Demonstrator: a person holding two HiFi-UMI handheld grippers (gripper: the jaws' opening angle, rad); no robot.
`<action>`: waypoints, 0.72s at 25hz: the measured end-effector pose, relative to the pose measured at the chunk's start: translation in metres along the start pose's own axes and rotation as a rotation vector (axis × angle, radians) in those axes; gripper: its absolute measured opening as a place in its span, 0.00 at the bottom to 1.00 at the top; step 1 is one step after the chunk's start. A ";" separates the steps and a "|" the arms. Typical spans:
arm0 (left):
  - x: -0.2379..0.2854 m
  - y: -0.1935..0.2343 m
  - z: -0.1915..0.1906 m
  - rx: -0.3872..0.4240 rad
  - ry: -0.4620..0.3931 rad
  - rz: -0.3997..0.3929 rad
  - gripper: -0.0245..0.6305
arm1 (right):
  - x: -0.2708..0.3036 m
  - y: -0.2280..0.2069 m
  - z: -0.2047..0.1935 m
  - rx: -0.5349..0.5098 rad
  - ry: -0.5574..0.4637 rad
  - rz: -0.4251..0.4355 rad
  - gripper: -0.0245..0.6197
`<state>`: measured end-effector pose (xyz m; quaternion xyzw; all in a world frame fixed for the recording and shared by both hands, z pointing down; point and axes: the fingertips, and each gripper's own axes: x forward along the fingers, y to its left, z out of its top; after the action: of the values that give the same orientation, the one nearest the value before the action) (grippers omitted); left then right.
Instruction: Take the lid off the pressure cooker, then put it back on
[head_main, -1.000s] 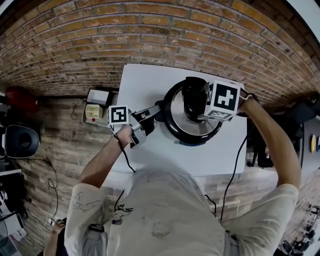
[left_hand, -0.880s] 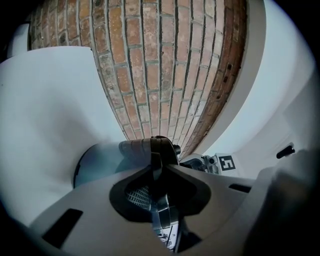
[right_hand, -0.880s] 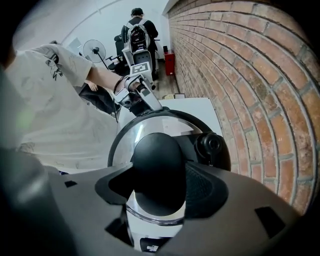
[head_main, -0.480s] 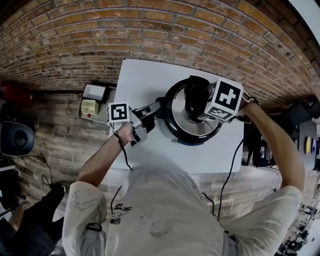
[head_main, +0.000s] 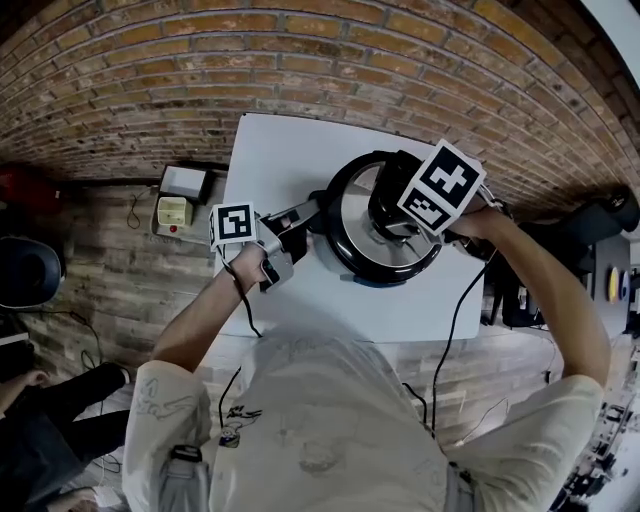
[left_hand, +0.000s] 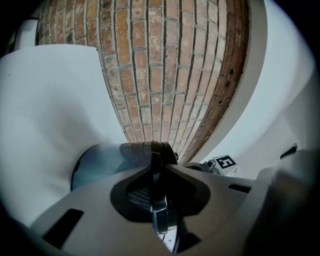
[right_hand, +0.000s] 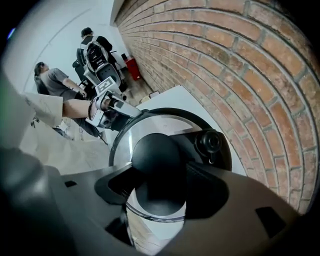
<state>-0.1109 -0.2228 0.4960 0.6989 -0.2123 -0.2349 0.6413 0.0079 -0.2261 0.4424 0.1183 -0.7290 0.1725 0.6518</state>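
The pressure cooker (head_main: 352, 250) stands on the white table (head_main: 280, 160) with its shiny lid (right_hand: 150, 125) on. My left gripper (head_main: 300, 218) reaches in level from the left and is shut on the cooker's black side handle (left_hand: 150, 150), which shows edge-on between the jaws. My right gripper (head_main: 392, 215) points straight down over the lid, with its jaws closed on the round black lid knob (right_hand: 157, 165). In the right gripper view the knob fills the gap between the jaws, and the black valve (right_hand: 210, 142) sits just beyond it.
The table stands against a brick wall (head_main: 300, 60). A small box with a device (head_main: 175, 205) lies on the floor to the left. A person's legs (head_main: 50, 410) show at the lower left; seated people (right_hand: 50, 82) and a chair (right_hand: 97, 55) are farther off. Cables hang at the table's near side.
My right gripper has rolled on the spot over the lid, its marker cube turning with the knob between the jaws. My left gripper stays on the side handle. A person's legs came into view at the lower left.
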 end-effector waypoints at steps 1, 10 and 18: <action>0.000 0.000 0.000 -0.007 -0.009 0.003 0.14 | 0.000 0.000 0.000 0.015 0.003 -0.001 0.50; -0.004 0.004 0.000 0.017 -0.036 0.027 0.14 | 0.000 -0.002 0.001 0.160 0.002 -0.018 0.51; -0.004 0.002 -0.002 -0.004 -0.021 0.005 0.14 | 0.000 -0.001 0.000 0.125 0.012 -0.016 0.51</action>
<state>-0.1125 -0.2189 0.4988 0.6946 -0.2202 -0.2413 0.6409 0.0079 -0.2274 0.4428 0.1635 -0.7119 0.2132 0.6489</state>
